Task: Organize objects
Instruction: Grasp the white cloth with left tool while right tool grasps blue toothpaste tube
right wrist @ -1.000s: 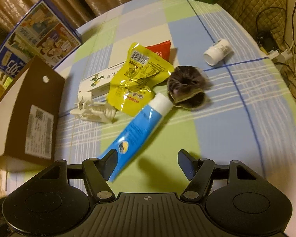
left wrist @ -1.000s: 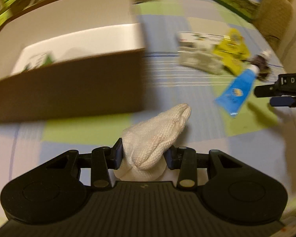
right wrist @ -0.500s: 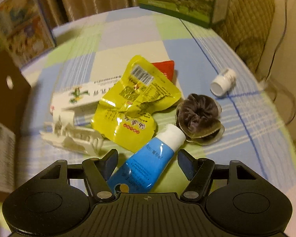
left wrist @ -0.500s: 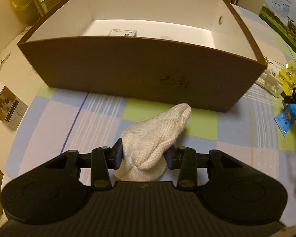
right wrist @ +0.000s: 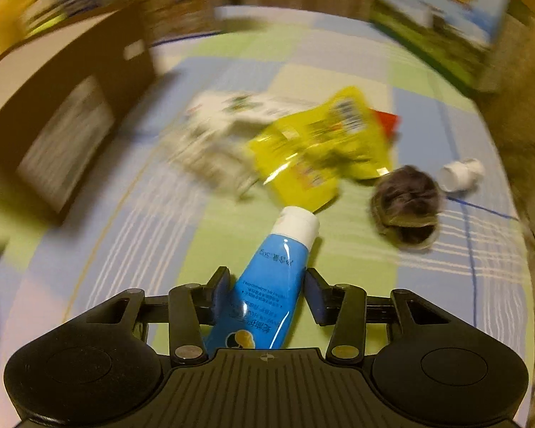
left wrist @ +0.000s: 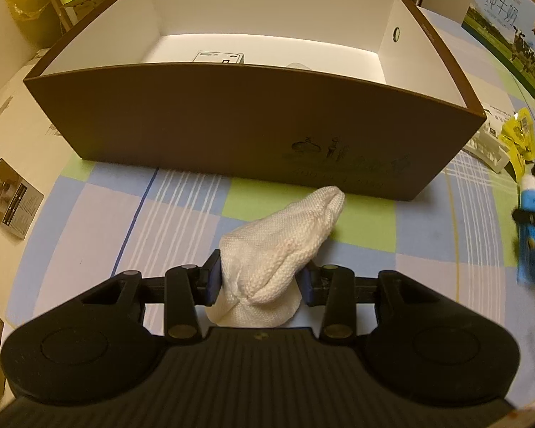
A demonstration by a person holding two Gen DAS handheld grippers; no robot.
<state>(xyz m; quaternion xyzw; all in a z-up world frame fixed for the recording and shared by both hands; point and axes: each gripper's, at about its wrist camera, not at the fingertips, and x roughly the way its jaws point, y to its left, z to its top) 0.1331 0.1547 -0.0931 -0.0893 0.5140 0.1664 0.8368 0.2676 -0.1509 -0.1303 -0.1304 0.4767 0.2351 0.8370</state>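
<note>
Progress so far looks early: from my left claw [left wrist: 259,281] I'm clamping a white knit sock [left wrist: 285,242] just short of the brown box [left wrist: 231,121], which has only a couple of items inside. Over on the right, my claw [right wrist: 267,294] straddles the blue tube [right wrist: 267,292], but whether it's fully pinched I can't tell; yellow pouch [right wrist: 321,142], scrunchie [right wrist: 406,203] and small white bottle [right wrist: 460,174] wait on the worktop [right wrist: 356,285].

- sock [left wrist: 285,246]: white, knitted texture
- box [left wrist: 231,132]: brown outside, white inside
- tube [right wrist: 274,281]: bright blue, white cap
- pouch [right wrist: 321,142] at 12 o'clock of it: yellow
- tablecloth [left wrist: 181,207]: blue, green, lilac checks with white stripes
</note>
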